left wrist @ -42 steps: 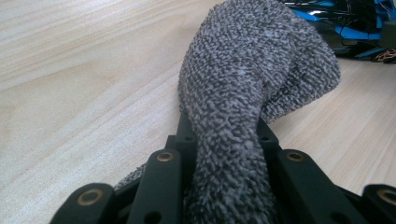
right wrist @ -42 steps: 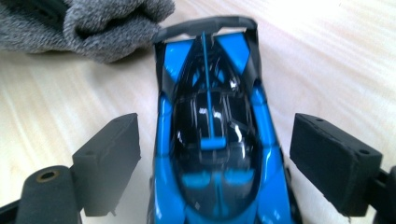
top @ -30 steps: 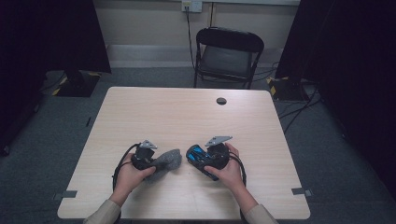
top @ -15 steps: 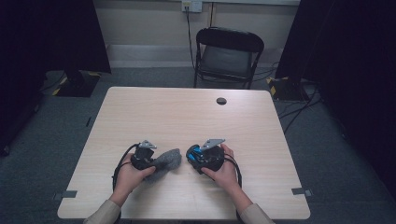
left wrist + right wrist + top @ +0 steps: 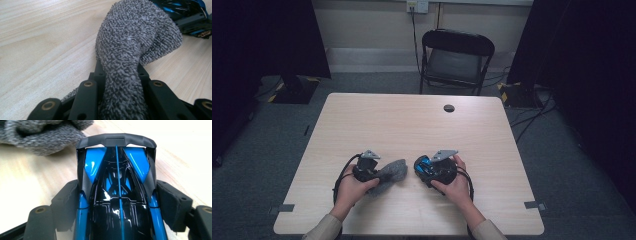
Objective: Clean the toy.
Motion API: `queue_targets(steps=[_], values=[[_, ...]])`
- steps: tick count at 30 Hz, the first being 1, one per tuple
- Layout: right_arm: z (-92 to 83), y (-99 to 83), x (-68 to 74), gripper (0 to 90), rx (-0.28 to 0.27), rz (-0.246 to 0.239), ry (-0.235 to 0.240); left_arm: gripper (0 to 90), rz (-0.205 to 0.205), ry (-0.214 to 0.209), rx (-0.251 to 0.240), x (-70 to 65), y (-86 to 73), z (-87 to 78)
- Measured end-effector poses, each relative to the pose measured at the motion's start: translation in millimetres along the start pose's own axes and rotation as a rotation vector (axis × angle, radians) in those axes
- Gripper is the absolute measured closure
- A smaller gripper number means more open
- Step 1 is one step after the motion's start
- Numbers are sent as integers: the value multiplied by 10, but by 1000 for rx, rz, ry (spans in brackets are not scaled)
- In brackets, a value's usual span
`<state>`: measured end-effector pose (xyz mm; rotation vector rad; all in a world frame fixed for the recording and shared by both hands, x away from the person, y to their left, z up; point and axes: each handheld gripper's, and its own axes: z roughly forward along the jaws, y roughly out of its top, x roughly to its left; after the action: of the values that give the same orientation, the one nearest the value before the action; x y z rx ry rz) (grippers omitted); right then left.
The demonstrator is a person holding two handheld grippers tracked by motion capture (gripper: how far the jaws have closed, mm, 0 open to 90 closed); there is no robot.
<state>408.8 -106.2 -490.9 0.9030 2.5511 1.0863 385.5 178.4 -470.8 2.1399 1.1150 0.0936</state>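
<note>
Grey knitted cloth (image 5: 135,47) is pinched between the fingers of the left gripper (image 5: 371,172), which press together on it; the loose end drapes onto the pale wooden bench (image 5: 402,125) and lies just beside the toy car (image 5: 117,195). That car, glossy blue and black with a rear wing, sits low on the bench between the fingers of the right gripper (image 5: 428,168), whose pads press its flanks. Compared with a second ago, those fingers have just been closing in on the car, and the right gripper now sits slightly nearer the cloth; the left gripper and cloth are unchanged. As a judgement, the smooth tapered body could slip or twist out of the pads if wiped hard, and the cloth's loops could snag on the wing.
</note>
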Motion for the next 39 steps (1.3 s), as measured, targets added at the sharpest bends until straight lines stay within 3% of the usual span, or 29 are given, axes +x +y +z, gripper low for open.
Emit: queue_targets(steps=[4, 8, 17, 20, 22, 26, 29, 39], values=[[-97, -19, 7, 256, -18, 1, 45, 717, -14, -8, -8, 7, 16, 8], [-139, -87, 63, 256, 7, -29, 66, 717, -27, -11, -27, -5, 53, 8], [-247, -207, 124, 256, 16, -54, 67, 718, -20, -30, -37, -140, 190, 118], [-307, -189, 130, 257, -7, -38, 93, 718, -21, -33, -45, -175, 242, 131], [-323, -164, 165, 257, 1, -61, 100, 718, -19, -34, -50, -192, 274, 129], [-293, -150, 296, 256, 12, -89, 136, 718, -20, -27, -62, -216, 302, 120], [-237, -162, 358, 256, 32, -109, 127, 717, -20, -27, -54, -234, 286, 133], [-183, -224, 370, 252, 26, -116, 117, 717, -56, -18, -58, -199, 229, 183]])
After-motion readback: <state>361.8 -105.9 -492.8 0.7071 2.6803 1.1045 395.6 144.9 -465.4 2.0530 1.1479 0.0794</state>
